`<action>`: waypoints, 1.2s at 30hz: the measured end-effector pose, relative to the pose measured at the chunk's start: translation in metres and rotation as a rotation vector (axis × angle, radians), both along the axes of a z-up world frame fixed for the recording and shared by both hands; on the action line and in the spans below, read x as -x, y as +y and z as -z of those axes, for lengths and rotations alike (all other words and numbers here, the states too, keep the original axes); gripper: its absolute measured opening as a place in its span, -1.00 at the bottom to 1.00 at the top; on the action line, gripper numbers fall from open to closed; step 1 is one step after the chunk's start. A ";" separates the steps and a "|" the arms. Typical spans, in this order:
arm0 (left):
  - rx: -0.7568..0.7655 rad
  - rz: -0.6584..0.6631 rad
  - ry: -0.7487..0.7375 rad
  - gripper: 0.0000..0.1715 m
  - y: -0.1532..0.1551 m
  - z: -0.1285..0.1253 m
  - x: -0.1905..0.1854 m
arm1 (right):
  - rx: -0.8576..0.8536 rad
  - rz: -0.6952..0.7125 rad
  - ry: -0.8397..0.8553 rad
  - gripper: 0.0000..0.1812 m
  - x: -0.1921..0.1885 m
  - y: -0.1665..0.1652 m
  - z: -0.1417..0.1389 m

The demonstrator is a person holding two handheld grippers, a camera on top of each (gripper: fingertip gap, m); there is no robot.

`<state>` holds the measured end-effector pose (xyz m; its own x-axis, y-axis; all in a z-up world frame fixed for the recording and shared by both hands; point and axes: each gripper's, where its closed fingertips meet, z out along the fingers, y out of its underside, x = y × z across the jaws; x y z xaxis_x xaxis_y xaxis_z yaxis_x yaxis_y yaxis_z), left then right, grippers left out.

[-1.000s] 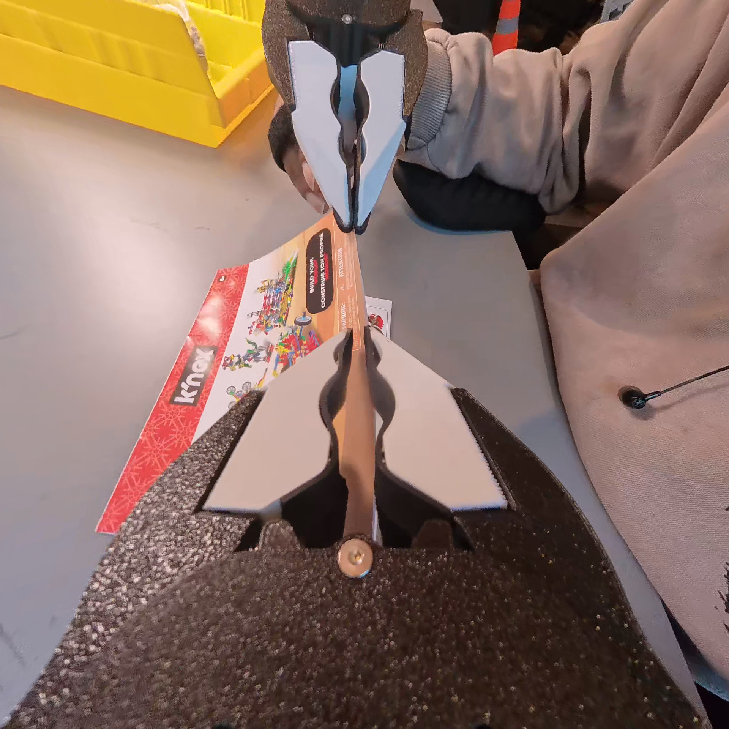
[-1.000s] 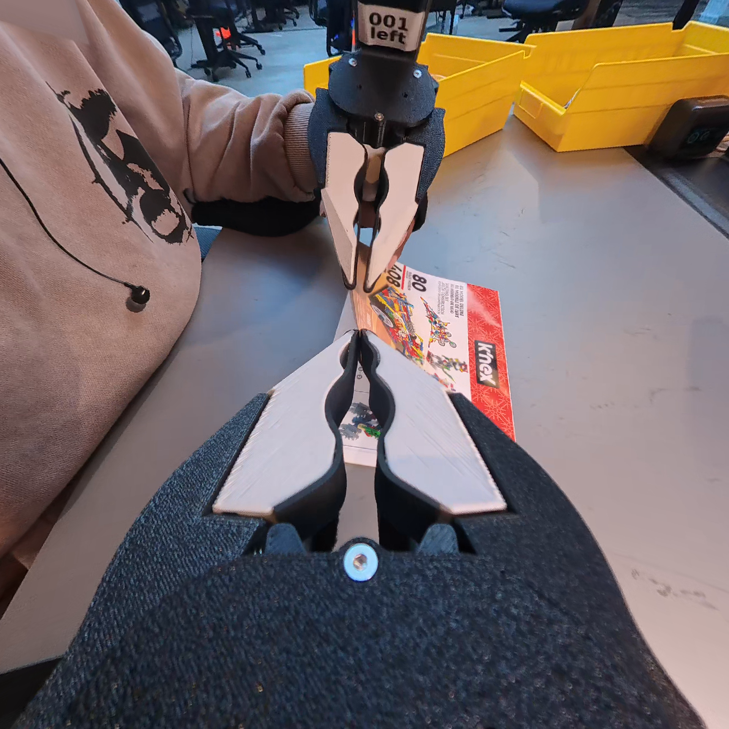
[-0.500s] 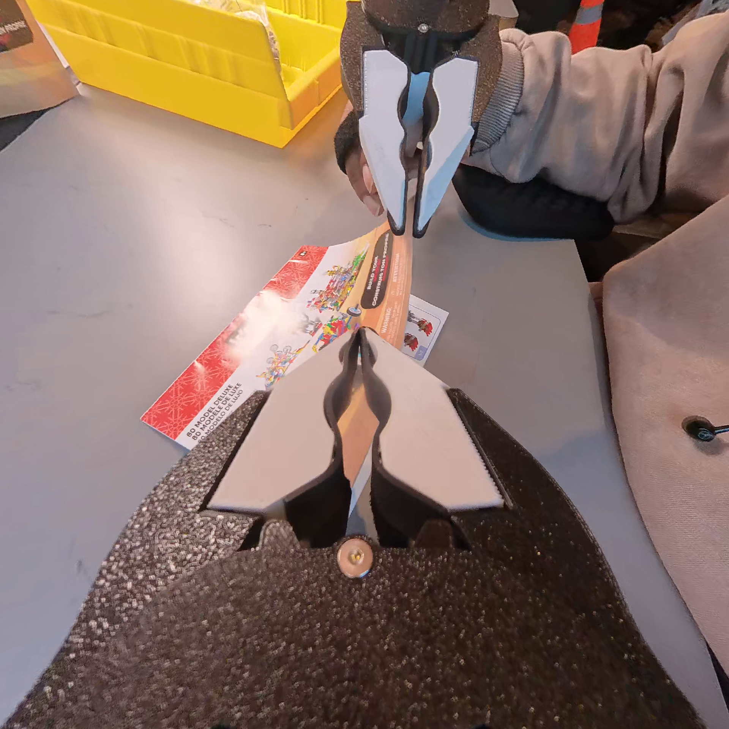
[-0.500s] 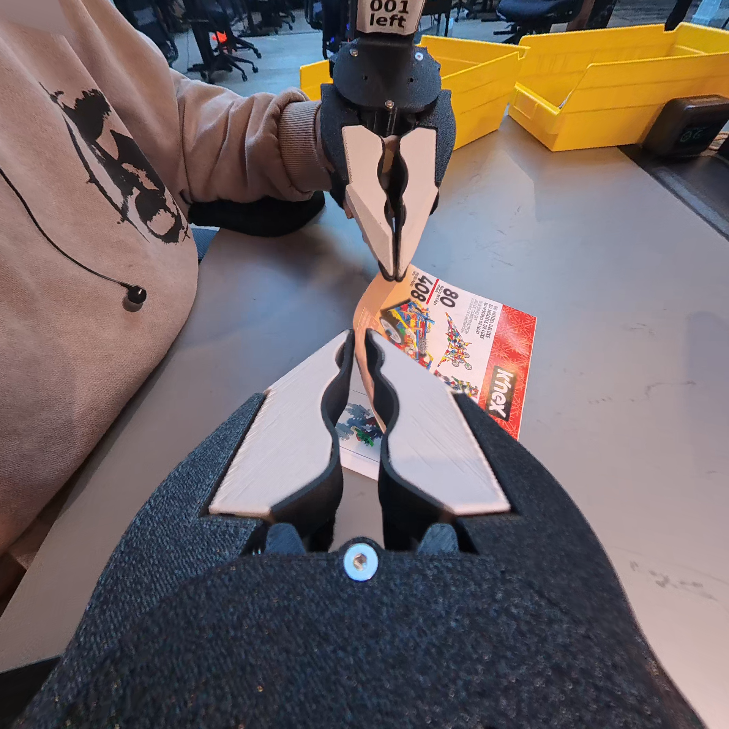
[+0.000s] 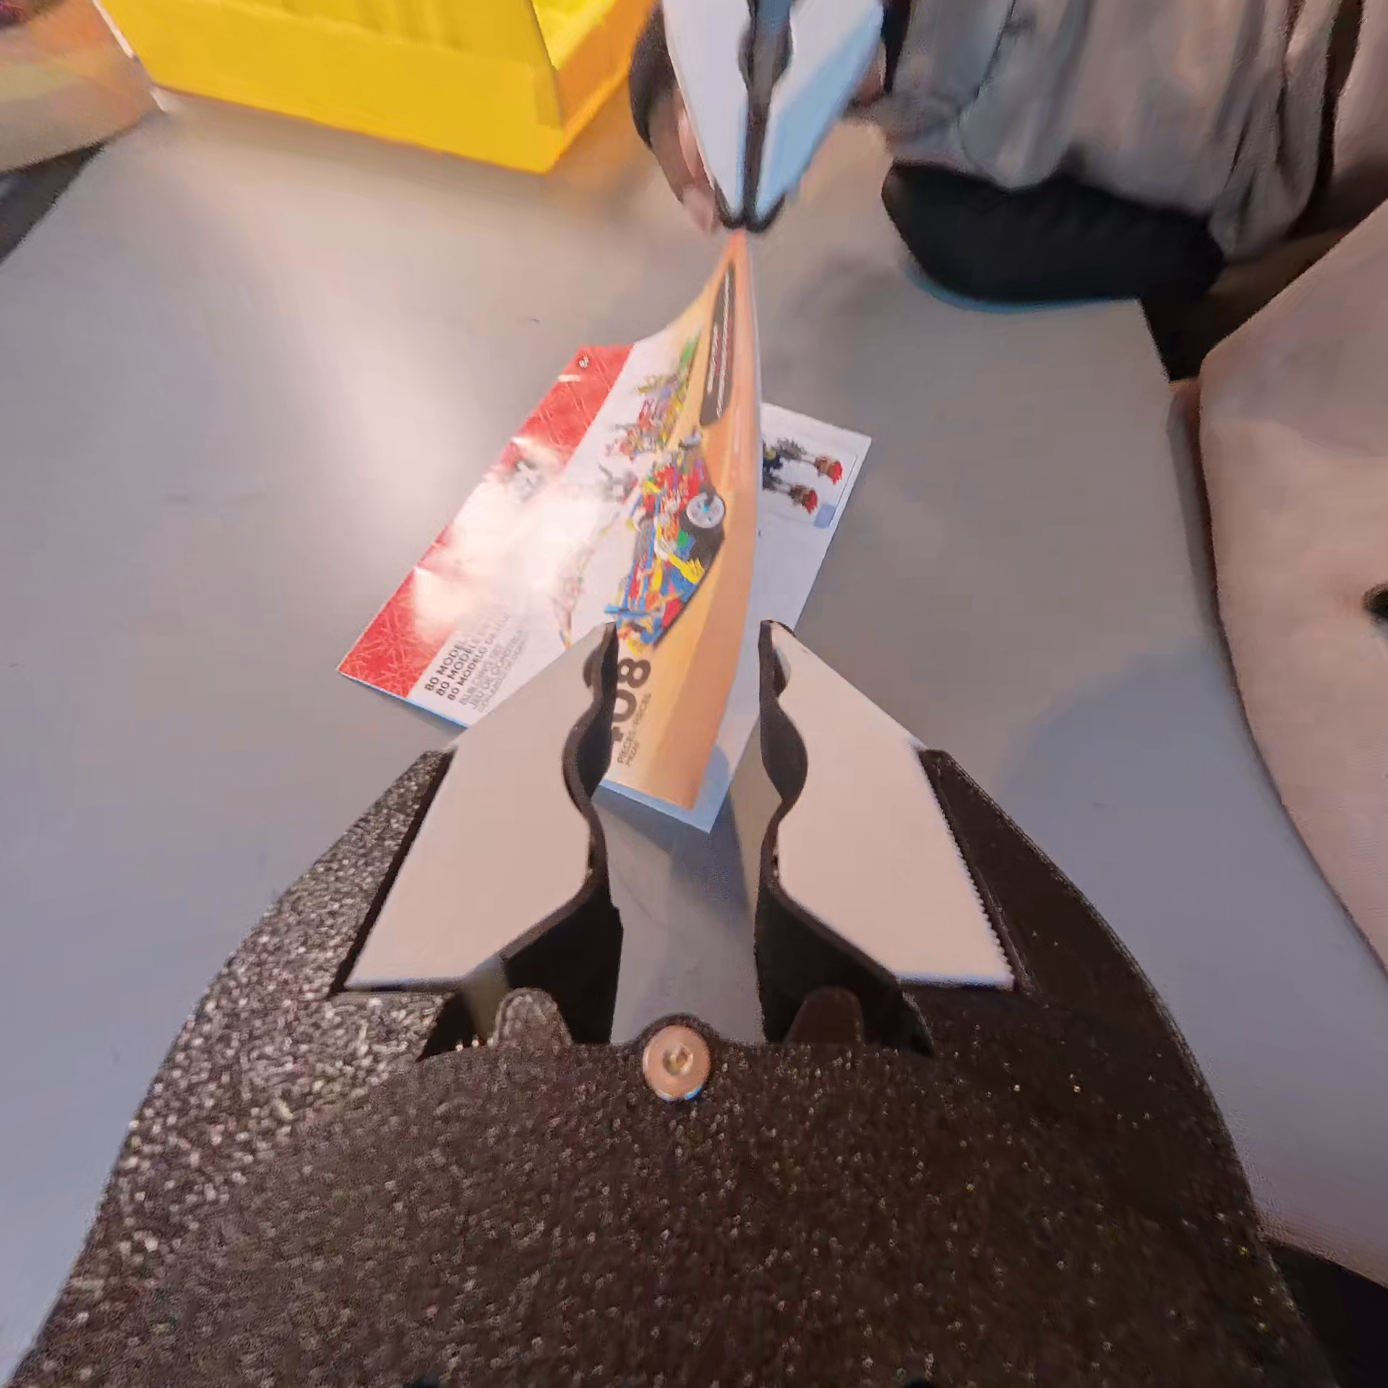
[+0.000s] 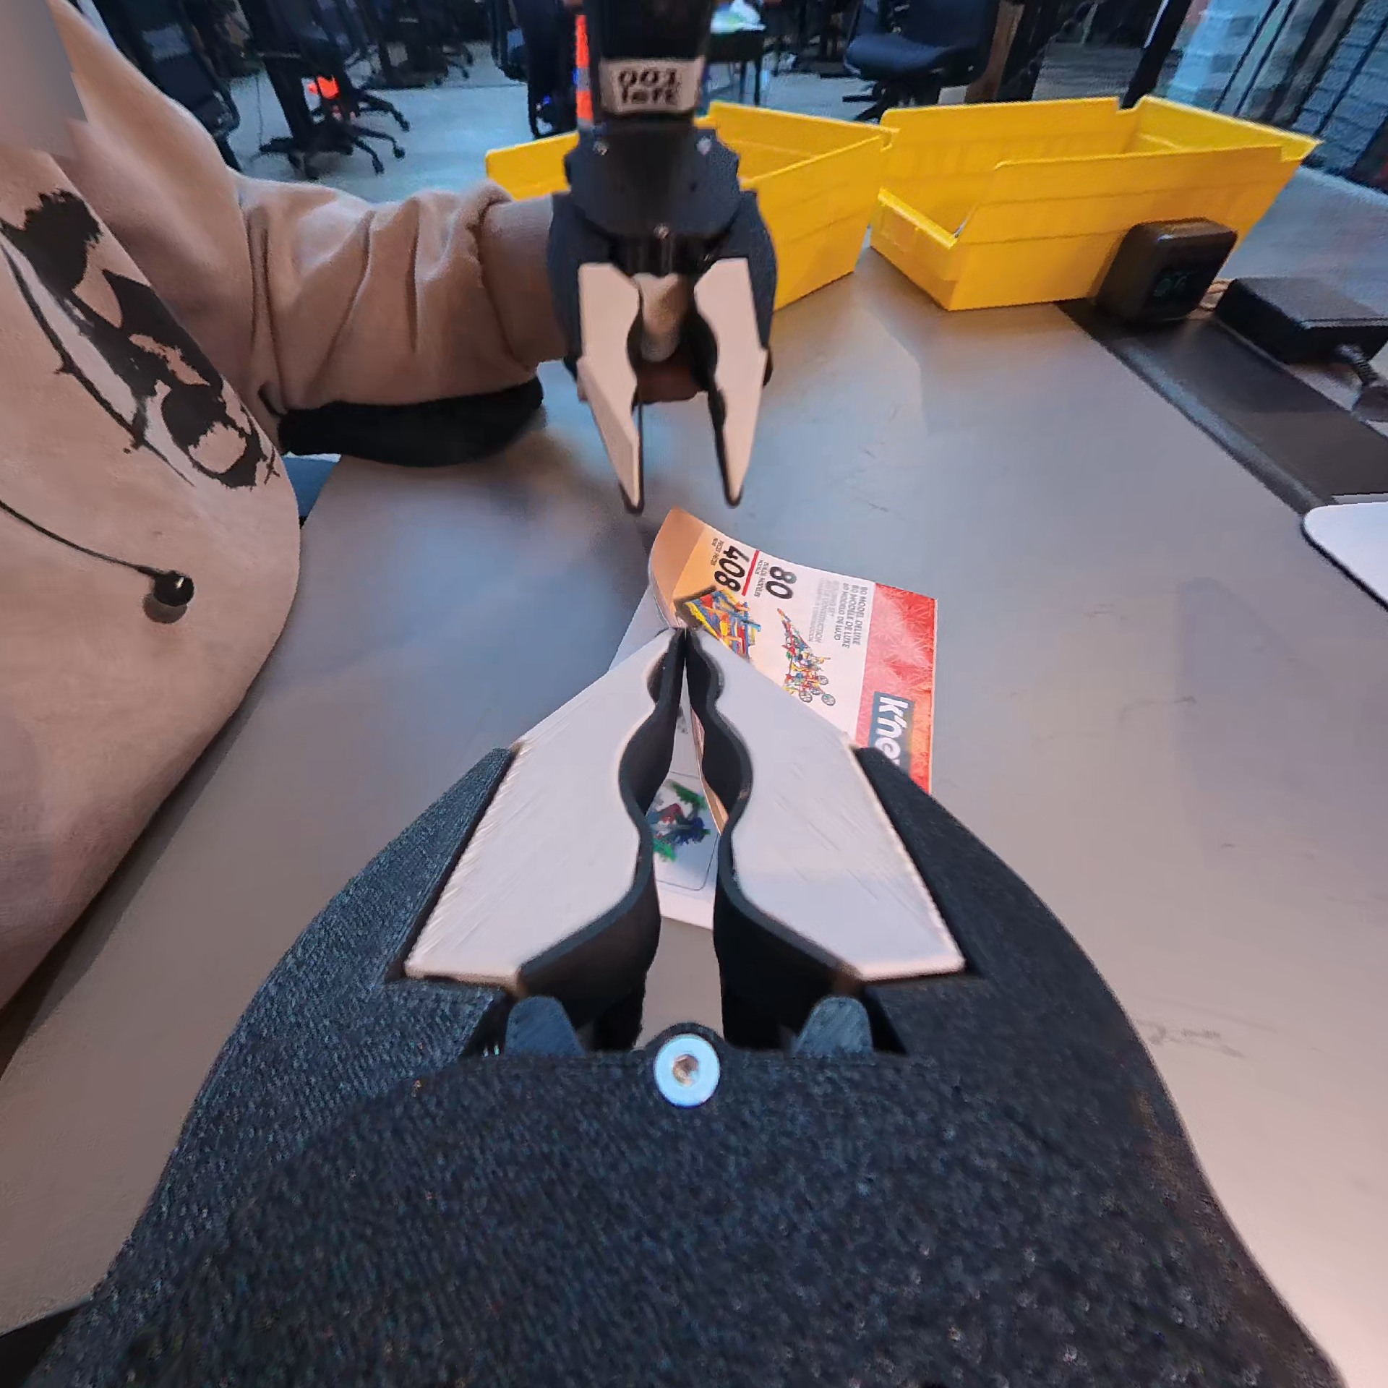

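My left claw [image 5: 685,638] stands apart, its fingers spread with nothing between the tips; the lifted cover of the booklet [image 5: 601,511] rises just ahead of the gap, between the two fingers but touching neither as far as I can tell. My right claw [image 6: 683,637] is pressed together on that same cover, near its edge, holding it up off the pages beneath. In the left wrist view that right claw [image 5: 747,214] shows farther off and blurred, its tips pinched on the top of the raised orange sheet.

The booklet lies on the grey worktop [image 5: 225,375], its red and white cover partly curled upward while the inner page stays flat. In the right wrist view the booklet [image 6: 826,638] sits just beyond my right fingers, and the left claw [image 6: 680,499] hangs above and a little past its far corner, tips apart and clear of the paper.

Beside me is my own beige sweatshirt [image 6: 113,526], a thin black cord with a small bud running across it. Farther back on the worktop stand yellow bins [image 6: 1051,195], a small black device [image 6: 1172,267] just beside them. Beyond that, office chairs, dim and unclear.
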<state>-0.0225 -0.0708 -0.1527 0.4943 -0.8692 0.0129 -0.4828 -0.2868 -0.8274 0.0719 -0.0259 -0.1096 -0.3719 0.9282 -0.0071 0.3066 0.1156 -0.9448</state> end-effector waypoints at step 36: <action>0.189 -0.022 -0.616 -0.75 0.012 -0.052 0.022 | 0.246 0.016 0.062 -1.00 -0.015 0.023 -0.016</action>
